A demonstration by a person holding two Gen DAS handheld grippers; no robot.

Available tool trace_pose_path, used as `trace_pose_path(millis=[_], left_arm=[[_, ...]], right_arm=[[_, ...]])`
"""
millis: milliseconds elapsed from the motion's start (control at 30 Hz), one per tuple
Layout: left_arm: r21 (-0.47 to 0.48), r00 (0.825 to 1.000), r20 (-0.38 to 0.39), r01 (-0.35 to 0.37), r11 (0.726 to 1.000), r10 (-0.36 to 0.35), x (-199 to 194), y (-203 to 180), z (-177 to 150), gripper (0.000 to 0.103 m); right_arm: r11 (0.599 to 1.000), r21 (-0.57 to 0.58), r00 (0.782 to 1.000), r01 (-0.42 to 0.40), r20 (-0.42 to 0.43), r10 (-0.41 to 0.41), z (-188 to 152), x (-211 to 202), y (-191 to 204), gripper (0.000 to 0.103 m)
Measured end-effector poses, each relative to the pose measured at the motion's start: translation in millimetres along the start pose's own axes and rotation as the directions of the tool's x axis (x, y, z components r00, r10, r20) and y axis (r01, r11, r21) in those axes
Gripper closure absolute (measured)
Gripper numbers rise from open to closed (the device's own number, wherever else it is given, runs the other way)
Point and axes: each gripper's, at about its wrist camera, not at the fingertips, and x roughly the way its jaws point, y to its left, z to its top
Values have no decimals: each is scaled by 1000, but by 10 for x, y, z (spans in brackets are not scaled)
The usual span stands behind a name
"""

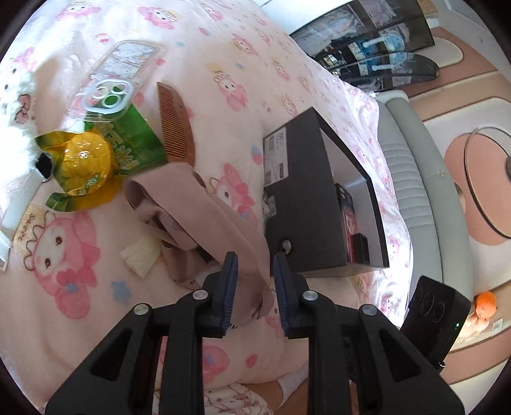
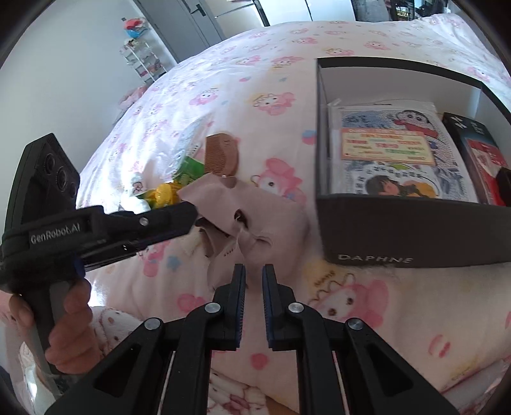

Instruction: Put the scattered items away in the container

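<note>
And we're in a bedroom, folks, a home, no question. A bed (image 2: 287,48) fills both views, spread with a pale pink quilt printed all over with cartoon bunnies. Its padded grey bed frame (image 1: 412,178) runs along the edge, and beyond it lies a rug (image 1: 472,79) in peach and cream. Over by the white wall stands a wire rack (image 2: 140,60) loaded with small things, next to a grey door (image 2: 191,19). Household clutter is scattered on the quilt, including a wooden comb (image 1: 174,124).
</note>
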Motion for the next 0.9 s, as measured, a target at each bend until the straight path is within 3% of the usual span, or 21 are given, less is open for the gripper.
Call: trace_pose_path(millis=[133,267,467,600,633,667,700,767,900], left_arm=[[-44,991,22,-132,990,133,26,88,5,77],[-48,995,-39,-90,995,89,147,116,-16,65],[35,980,-167,-104,994,108,579,-86,-118,65],[14,973,-192,-128,992,128,798,-92,-101,65],[10,973,-183,-143,990,143,815,-84,-93,70],[17,972,-171,-162,987,163,816,-86,-92,90],[30,972,-154,-177,984,179,796,-98,-97,98],[45,979,-114,-166,985,170,695,-137,-120,100],[48,997,-53,-54,997,57,420,-195,-184,100]], right_arm=[[999,2,999,-34,-20,34,-1,20,-8,94],[999,10,998,-44,-44,44,-21,175,-3,88],[993,114,997,-3,-78,12,-102,310,-275,85],[992,128,997,2,-75,7,-104,271,-364,85],[992,129,997,7,-72,2,-97,264,-373,85],[991,134,998,5,-69,4,-91,257,-382,85],[990,141,998,-2,-66,11,-87,247,-389,85],[988,153,998,-13,-63,23,-81,231,-395,85],[987,159,998,-15,-56,25,-71,214,-380,85]])
